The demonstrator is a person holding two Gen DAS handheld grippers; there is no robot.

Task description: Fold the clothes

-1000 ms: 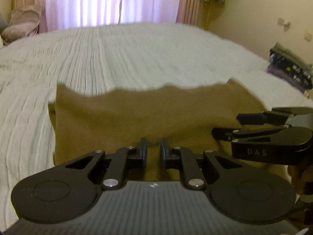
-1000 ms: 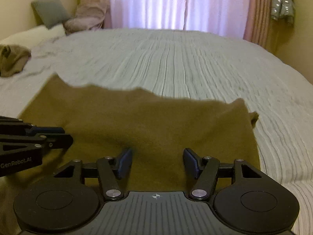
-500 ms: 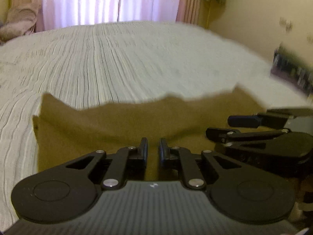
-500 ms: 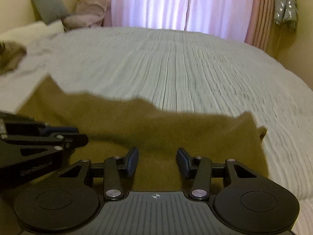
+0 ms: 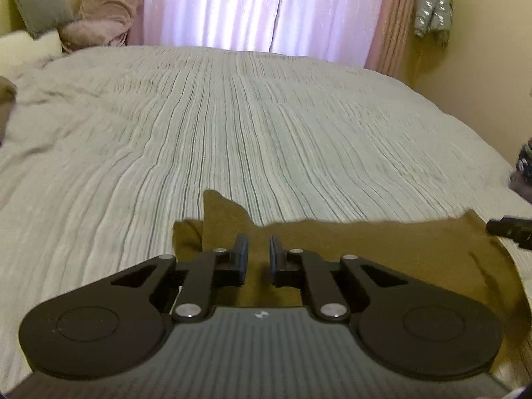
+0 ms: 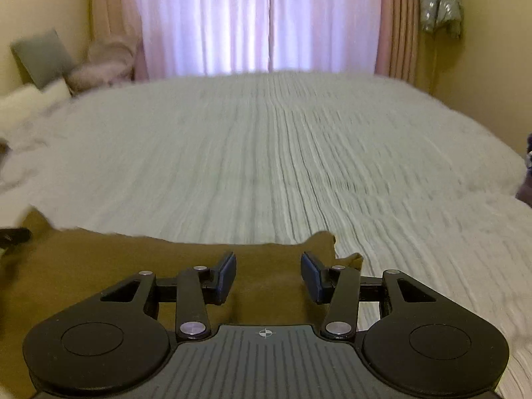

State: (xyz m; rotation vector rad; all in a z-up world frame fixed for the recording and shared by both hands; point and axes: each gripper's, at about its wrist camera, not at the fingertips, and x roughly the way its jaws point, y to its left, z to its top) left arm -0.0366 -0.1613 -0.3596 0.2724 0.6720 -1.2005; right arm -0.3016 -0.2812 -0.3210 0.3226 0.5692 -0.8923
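An olive-brown garment lies flat on the near part of the bed; it also shows in the right wrist view. My left gripper hangs over its left end, jaws a narrow gap apart with nothing seen pinched between them. My right gripper is open and empty over the garment's right end, near a small raised corner. The right gripper's fingertip shows at the right edge of the left wrist view, and the left gripper's fingertip shows at the left edge of the right wrist view.
The bed has a ribbed whitish cover. Pillows and a pink blanket lie at the far left by the curtained window. A jacket hangs on the right wall. A dark stack of folded clothes sits at the bed's right edge.
Both grippers have pulled back toward the bed's near edge, so less of the garment shows. They have moved apart sideways. The right jaws stay open, the left jaws narrowly apart.
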